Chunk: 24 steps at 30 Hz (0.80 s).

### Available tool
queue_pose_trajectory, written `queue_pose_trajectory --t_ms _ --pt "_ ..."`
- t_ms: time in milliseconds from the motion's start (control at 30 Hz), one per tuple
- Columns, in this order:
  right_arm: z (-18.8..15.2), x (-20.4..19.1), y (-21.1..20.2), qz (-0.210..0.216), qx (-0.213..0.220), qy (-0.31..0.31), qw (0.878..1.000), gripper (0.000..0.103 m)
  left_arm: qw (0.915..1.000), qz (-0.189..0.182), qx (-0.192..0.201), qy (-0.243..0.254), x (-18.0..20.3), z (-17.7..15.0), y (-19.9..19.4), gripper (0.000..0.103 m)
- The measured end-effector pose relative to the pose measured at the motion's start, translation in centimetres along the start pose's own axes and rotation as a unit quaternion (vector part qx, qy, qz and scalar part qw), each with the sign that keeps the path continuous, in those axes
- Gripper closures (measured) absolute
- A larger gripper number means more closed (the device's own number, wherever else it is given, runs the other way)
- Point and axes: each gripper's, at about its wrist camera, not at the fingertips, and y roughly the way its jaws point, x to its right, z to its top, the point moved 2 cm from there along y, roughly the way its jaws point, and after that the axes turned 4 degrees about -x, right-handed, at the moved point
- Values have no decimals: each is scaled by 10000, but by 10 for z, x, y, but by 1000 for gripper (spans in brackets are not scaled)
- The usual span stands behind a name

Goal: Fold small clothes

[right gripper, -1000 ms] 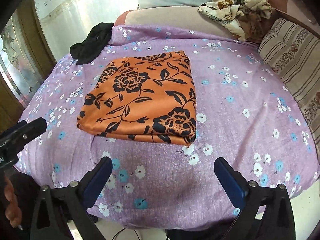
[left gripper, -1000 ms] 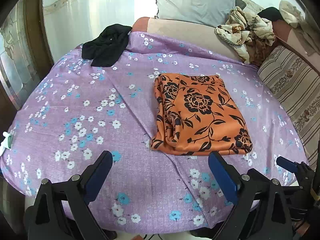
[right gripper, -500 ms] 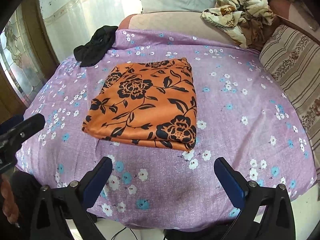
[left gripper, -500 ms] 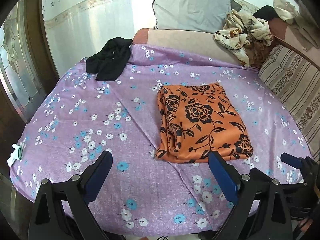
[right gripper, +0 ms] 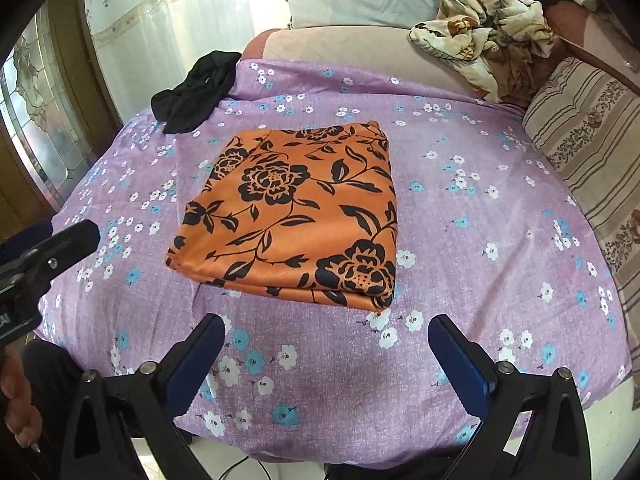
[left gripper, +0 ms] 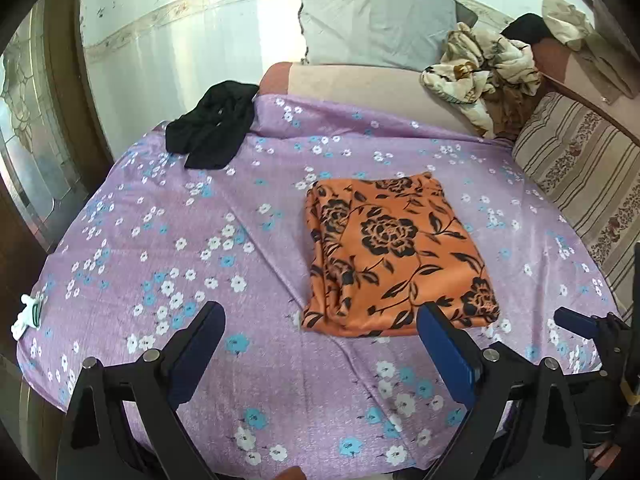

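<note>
1. Purple floral bedsheet (left gripper: 168, 248) covers the bed; a grey pillow (left gripper: 376, 20) leans at its head.
2. Folded orange floral garment (right gripper: 296, 212) lies flat mid-sheet; a black garment (right gripper: 196, 92) sits near the far left corner.
3. Left gripper (left gripper: 320, 344) and right gripper (right gripper: 328, 356) hover at the near edge, fingers spread wide, holding nothing.

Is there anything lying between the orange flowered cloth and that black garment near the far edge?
Nothing but bare purple bedspread; the right wrist view shows an open stretch between the orange cloth and the black garment.
</note>
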Motion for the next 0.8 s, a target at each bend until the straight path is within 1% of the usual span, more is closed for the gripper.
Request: queue_pose_trajectory --t_ms 167,400,800 --pt "3 3 -1 -21 38 48 10000 0 10000 -44 -57 25 4 3 3 6" --pt "7 4 3 -22 25 42 10000 0 10000 19 -38 82 7 5 5 6" --pt "11 2 11 15 -19 21 10000 0 9999 -27 -162 39 8 7 19 6"
